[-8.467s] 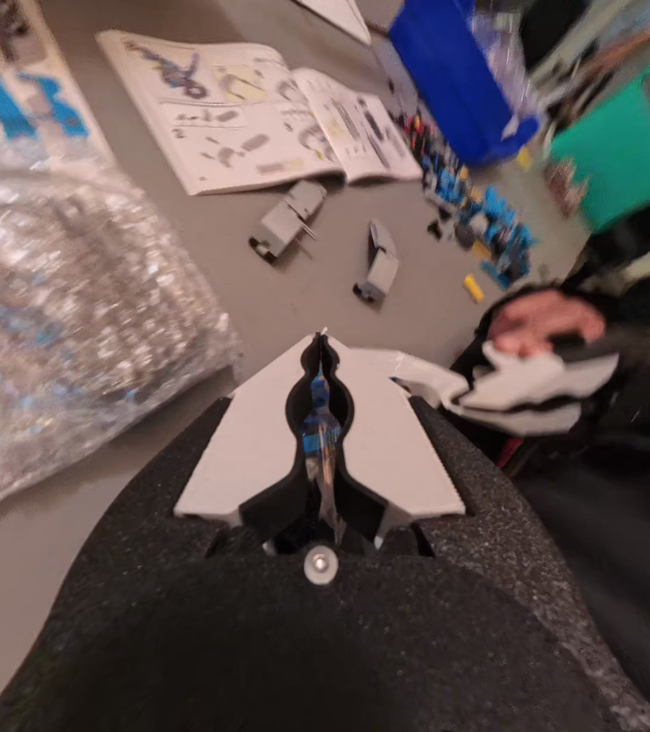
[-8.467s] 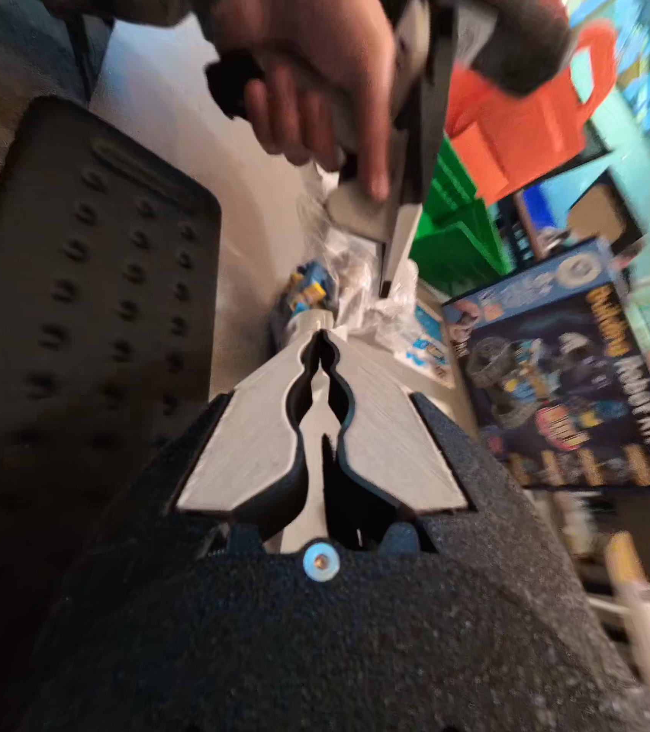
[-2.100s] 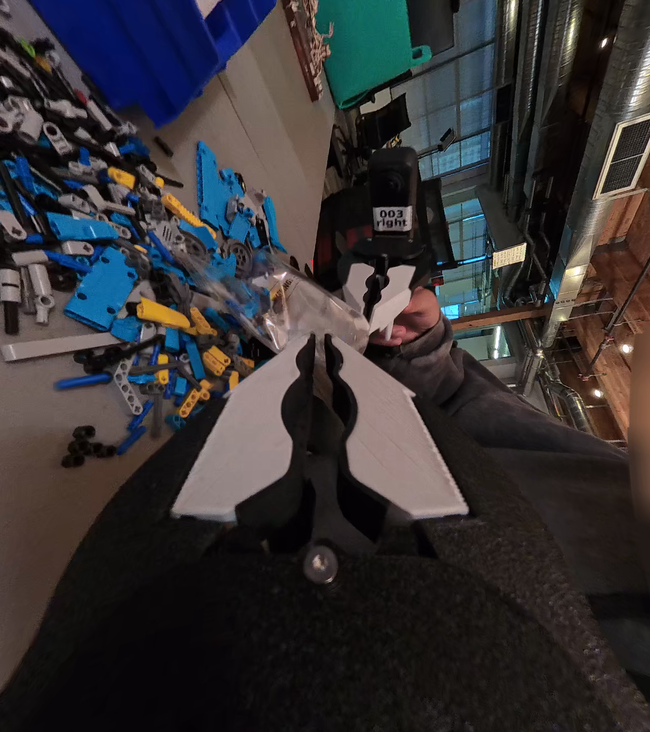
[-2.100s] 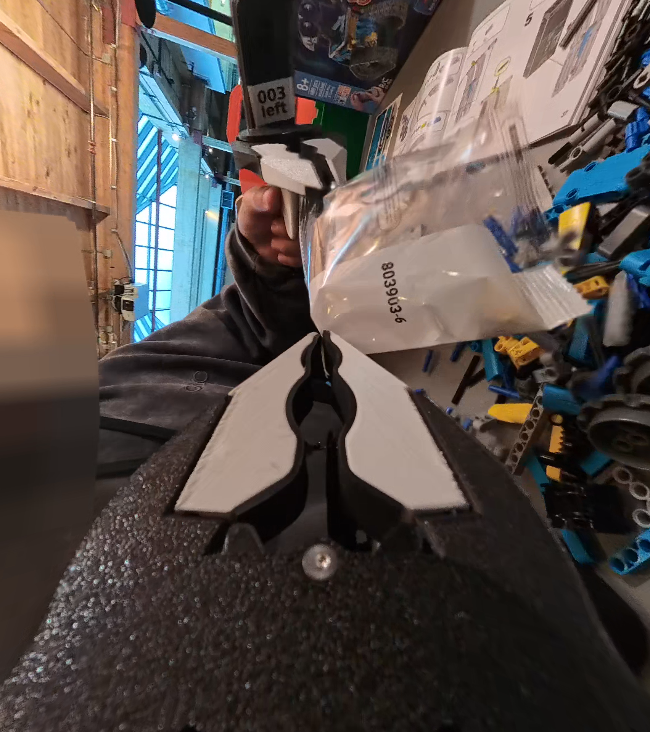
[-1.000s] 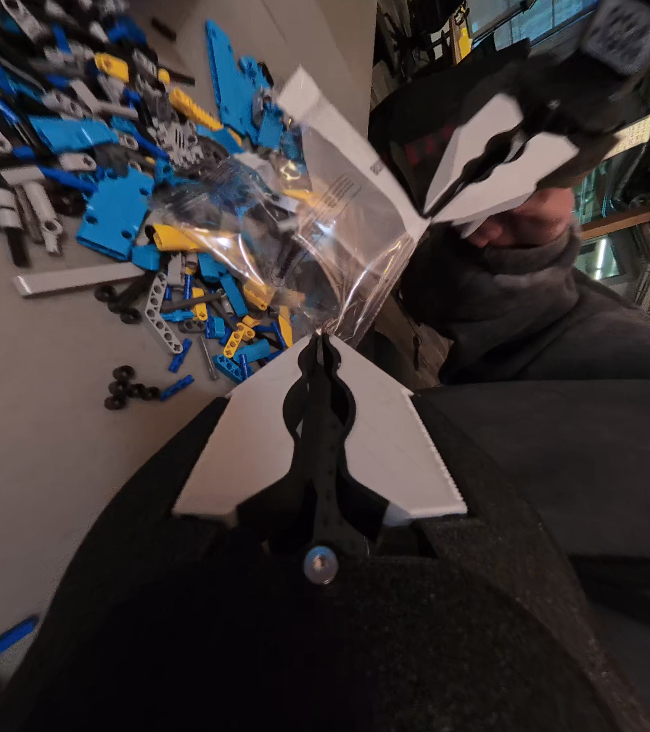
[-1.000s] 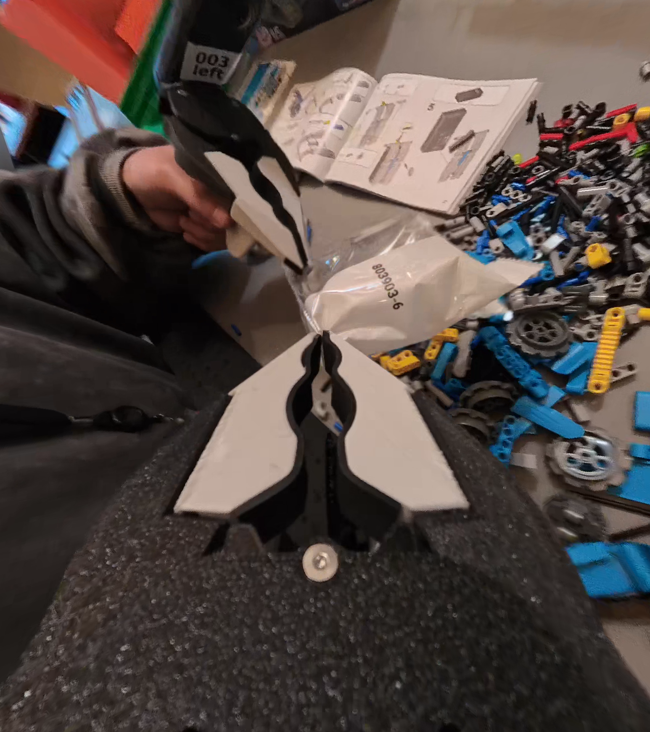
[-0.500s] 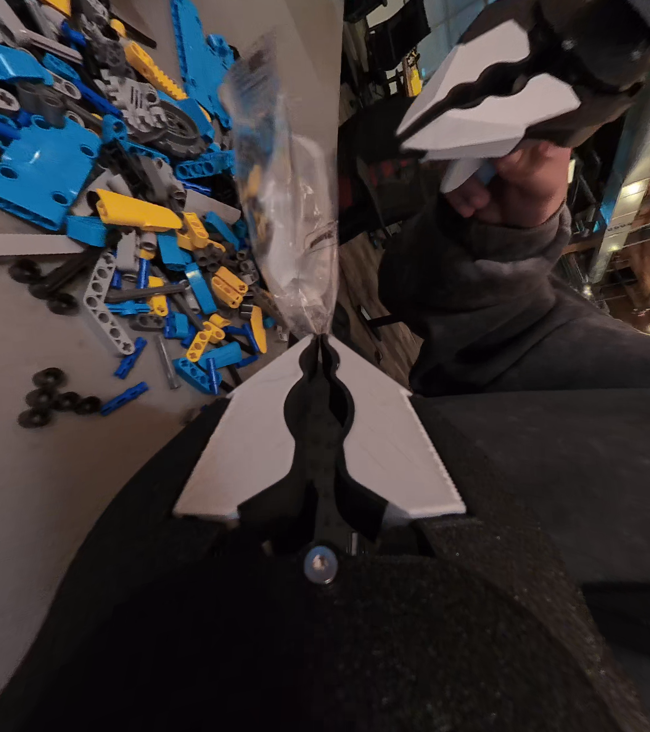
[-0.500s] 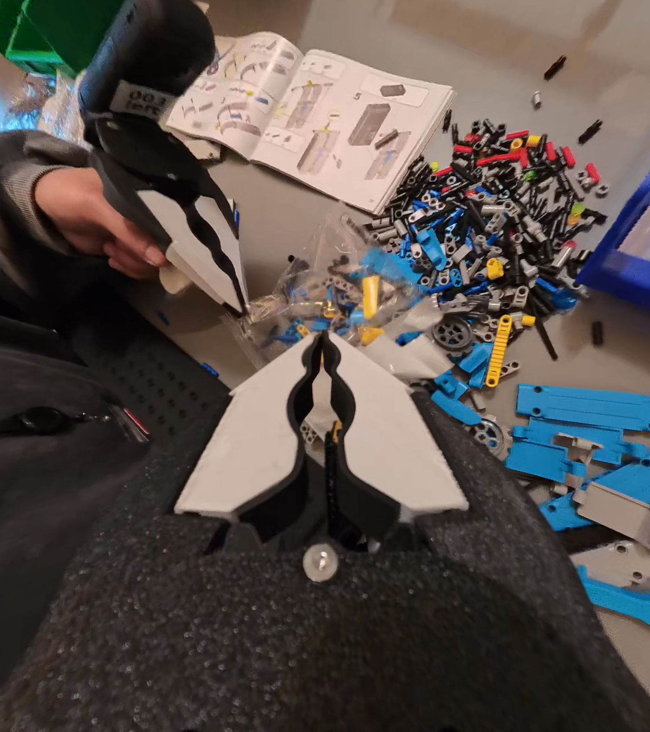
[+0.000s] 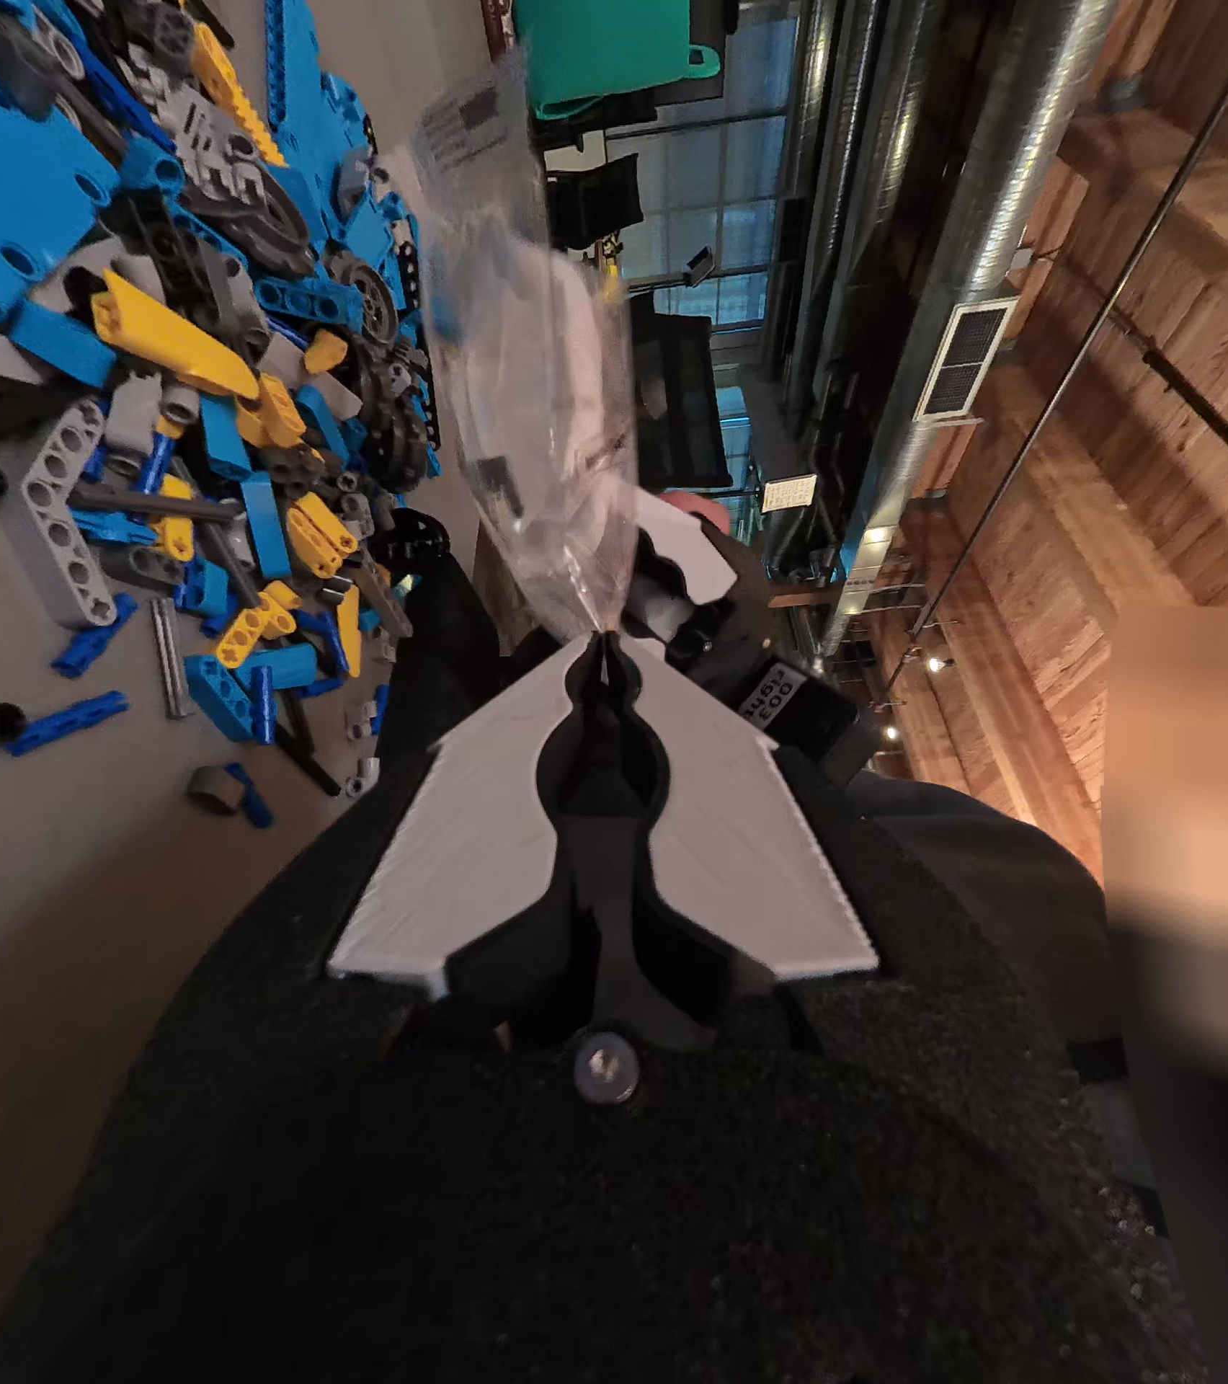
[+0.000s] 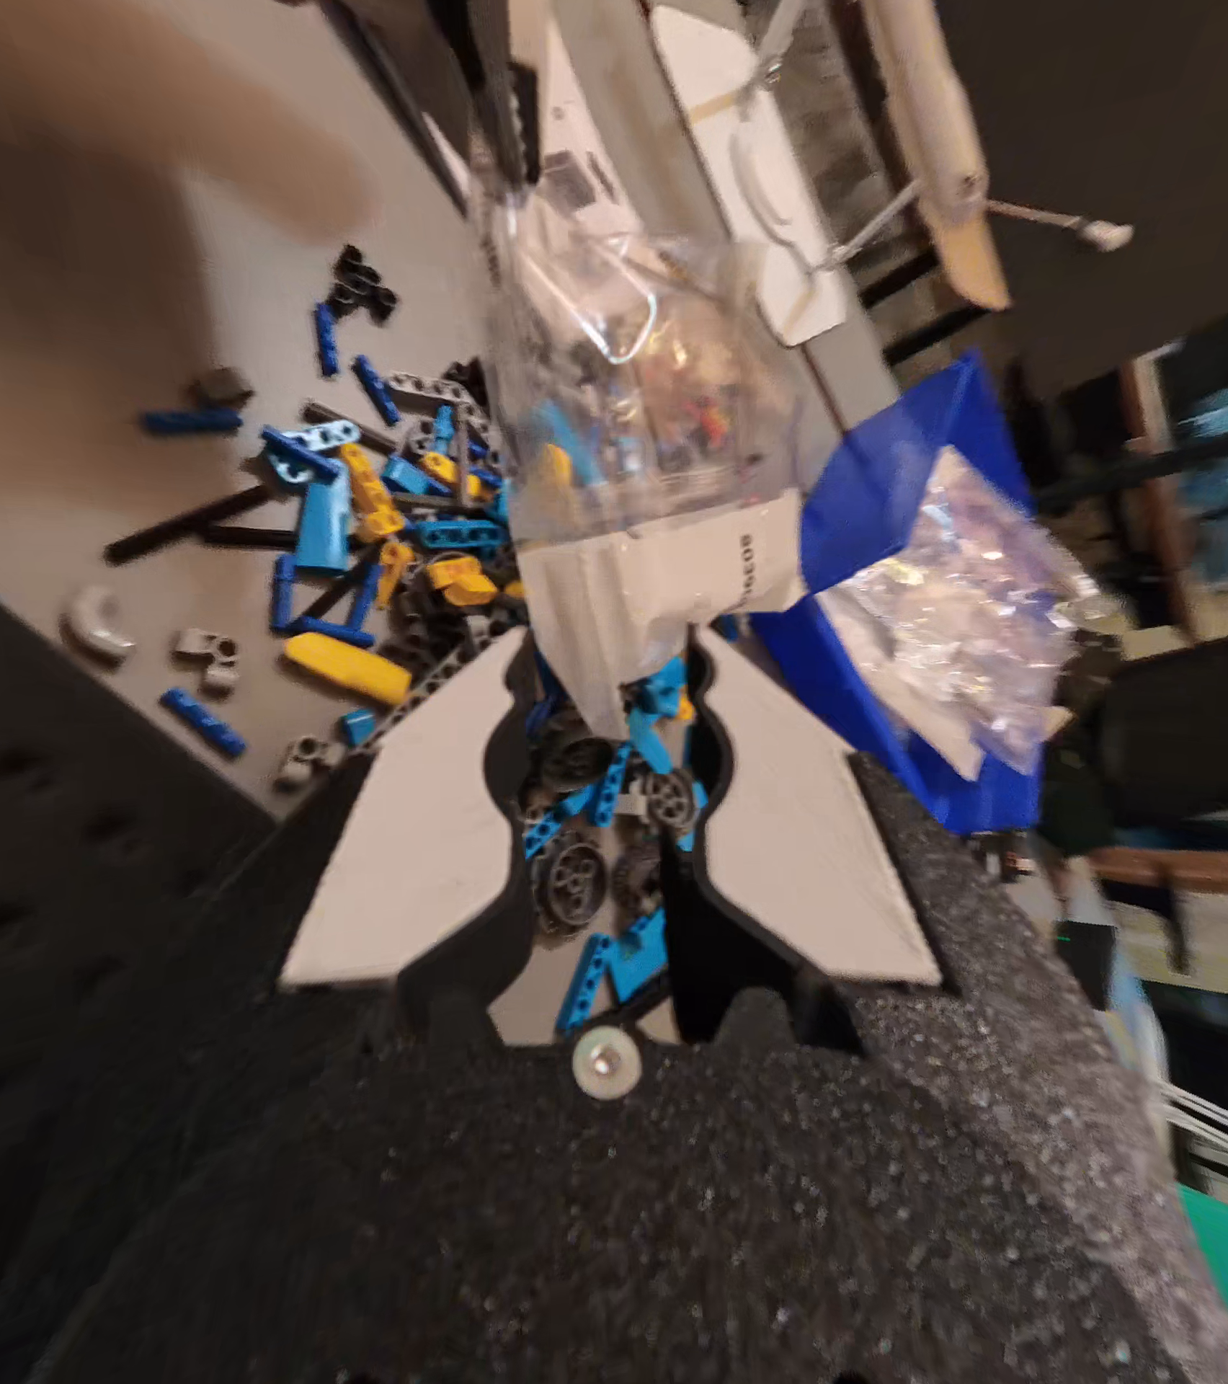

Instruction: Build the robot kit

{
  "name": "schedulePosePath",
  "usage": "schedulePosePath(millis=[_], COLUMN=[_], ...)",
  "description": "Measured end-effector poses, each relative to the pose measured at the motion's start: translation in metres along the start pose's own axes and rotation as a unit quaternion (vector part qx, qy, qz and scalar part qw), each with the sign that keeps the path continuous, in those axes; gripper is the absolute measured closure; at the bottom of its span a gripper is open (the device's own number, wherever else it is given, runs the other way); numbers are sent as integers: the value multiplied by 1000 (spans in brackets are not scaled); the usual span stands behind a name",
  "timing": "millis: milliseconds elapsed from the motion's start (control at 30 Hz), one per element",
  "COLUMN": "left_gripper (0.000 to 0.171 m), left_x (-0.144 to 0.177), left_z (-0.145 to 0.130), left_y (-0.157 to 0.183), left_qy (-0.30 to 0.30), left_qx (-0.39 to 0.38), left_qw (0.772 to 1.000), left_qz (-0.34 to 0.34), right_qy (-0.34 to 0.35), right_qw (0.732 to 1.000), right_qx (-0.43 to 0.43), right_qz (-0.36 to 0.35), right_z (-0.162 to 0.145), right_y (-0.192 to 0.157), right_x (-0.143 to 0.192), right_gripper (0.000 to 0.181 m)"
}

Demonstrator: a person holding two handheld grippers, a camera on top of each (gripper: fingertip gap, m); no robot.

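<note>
Slippage is the likely risk: the left hand-held gripper (image 9: pixel 605 653) pinches only a corner of the clear bag (image 9: pixel 532 374) ahead of its tips, the right hand-held gripper (image 10: pixel 607 659) spread beside it, above loose pieces (image 9: pixel 222 419) on the surface (image 9: pixel 34 861).

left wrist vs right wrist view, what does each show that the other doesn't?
Only the left wrist view: the left gripper shut on a corner of the clear plastic bag, with the right gripper just behind it.
Only the right wrist view: the right gripper's open jaws and a blue bin holding crumpled clear bags.
Both: the bag and the loose brick pile on the table.
</note>
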State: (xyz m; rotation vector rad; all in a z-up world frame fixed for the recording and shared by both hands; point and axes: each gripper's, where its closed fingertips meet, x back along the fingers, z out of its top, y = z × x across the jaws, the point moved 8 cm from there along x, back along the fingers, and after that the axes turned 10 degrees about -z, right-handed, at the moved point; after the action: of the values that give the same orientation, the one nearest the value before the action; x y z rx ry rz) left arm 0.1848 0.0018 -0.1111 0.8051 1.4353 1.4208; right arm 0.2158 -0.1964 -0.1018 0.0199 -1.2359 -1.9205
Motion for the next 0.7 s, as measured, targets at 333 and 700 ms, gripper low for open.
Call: schedulePosePath(millis=[333, 700], left_gripper=[145, 123], left_x=[11, -14], left_z=[12, 3], left_y=[15, 68], left_qy=[-28, -191], left_qx=[-176, -568], left_qw=[975, 778], left_qz=[134, 188], right_qy=[-50, -139], right_qw=[984, 787], right_qx=[-65, -287], right_qz=[157, 529], right_z=[7, 2], right_y=[44, 91], right_x=[-4, -45], right_gripper=[181, 180])
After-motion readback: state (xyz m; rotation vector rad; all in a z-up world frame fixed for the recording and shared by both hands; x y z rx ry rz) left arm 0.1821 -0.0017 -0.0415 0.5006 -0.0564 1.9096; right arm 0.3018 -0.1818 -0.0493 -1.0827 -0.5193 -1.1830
